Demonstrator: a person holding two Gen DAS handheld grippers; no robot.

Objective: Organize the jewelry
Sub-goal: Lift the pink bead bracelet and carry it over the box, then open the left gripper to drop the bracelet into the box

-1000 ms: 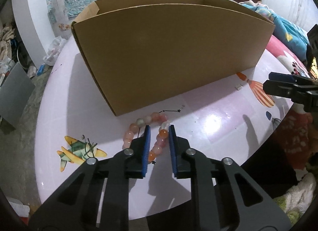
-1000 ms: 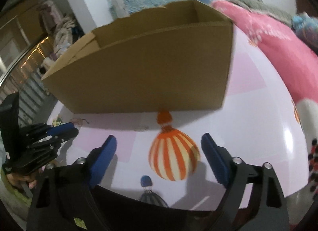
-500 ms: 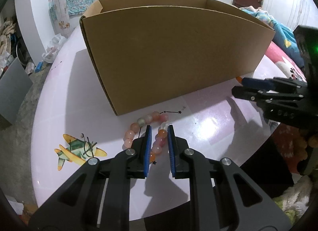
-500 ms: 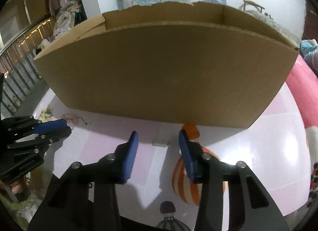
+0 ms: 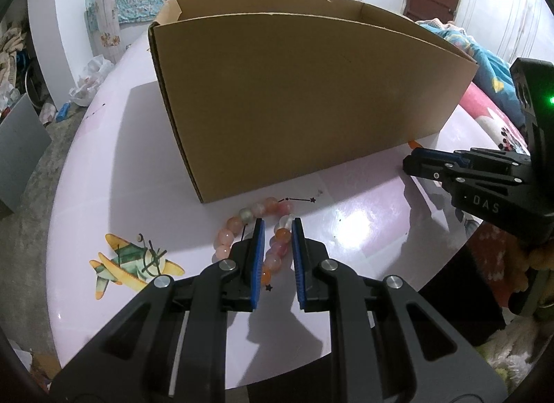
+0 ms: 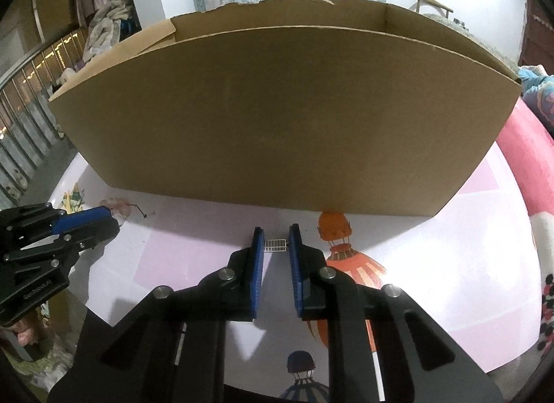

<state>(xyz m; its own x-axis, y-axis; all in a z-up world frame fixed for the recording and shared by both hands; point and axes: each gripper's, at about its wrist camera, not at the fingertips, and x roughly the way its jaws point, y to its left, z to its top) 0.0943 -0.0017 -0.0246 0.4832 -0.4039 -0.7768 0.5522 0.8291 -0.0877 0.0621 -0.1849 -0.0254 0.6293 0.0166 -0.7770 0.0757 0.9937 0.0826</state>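
The bead bracelet (image 5: 266, 229), a loop of pink, orange and grey beads with a short black cord tail, lies on the surface (image 5: 138, 177) just in front of the near corner of the cardboard box (image 5: 294, 101). One side of the loop passes between the blue pads of the left gripper (image 5: 277, 229), which is closed onto those beads; the rest of the loop lies to the left of the pads. In the right wrist view, a small silver clasp-like piece (image 6: 276, 245) lies on the surface near the long front wall of the box, beside a printed hot-air balloon (image 6: 342, 250). The right gripper (image 6: 276, 240) has just been closing, and its pads now meet both ends of the piece. The surface is pale pink and glossy, with a printed airplane (image 5: 131, 264) to the left of the bracelet. The box stands open-topped. Each gripper is visible at the edge of the other's view.
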